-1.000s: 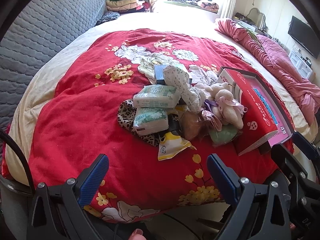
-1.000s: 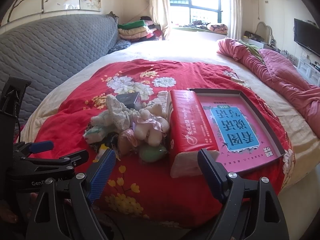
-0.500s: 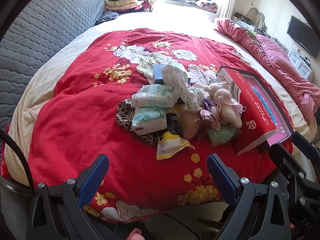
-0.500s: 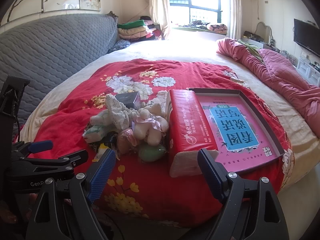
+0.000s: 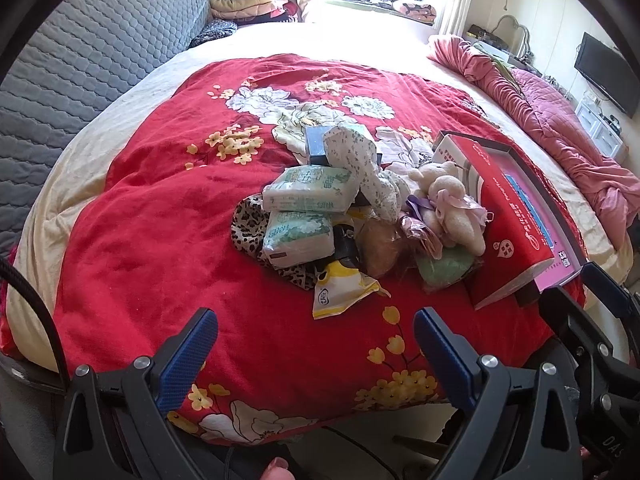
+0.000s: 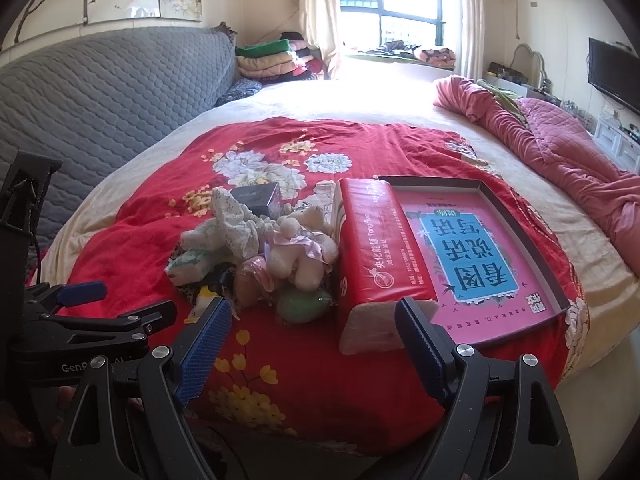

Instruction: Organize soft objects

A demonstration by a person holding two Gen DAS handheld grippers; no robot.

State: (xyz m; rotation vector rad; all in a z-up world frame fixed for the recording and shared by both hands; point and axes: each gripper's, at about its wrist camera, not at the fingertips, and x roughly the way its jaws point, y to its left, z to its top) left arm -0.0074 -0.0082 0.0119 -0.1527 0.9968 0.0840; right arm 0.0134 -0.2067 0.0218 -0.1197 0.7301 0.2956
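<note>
Both the left tongs (image 5: 316, 332) and the right tongs (image 6: 312, 320) gape wide and empty at the bed's near edge. The pile (image 5: 340, 224) lies ahead of the left; the red pack (image 6: 376, 256), lengthwise away, lies ahead of the right, beside the box lid (image 6: 520, 236).

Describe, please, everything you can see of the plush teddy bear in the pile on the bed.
The teddy bear is small, cream, fuzzy plush, dressed in a pale lilac satin frill with a bow. It lies slumped on top of the pile, against the red tissue pack beside it. A green pouch and a pinkish wrapped item sit beneath and in front of it; the floral cloth lies at its other side. Neither gripper touches it.
</note>
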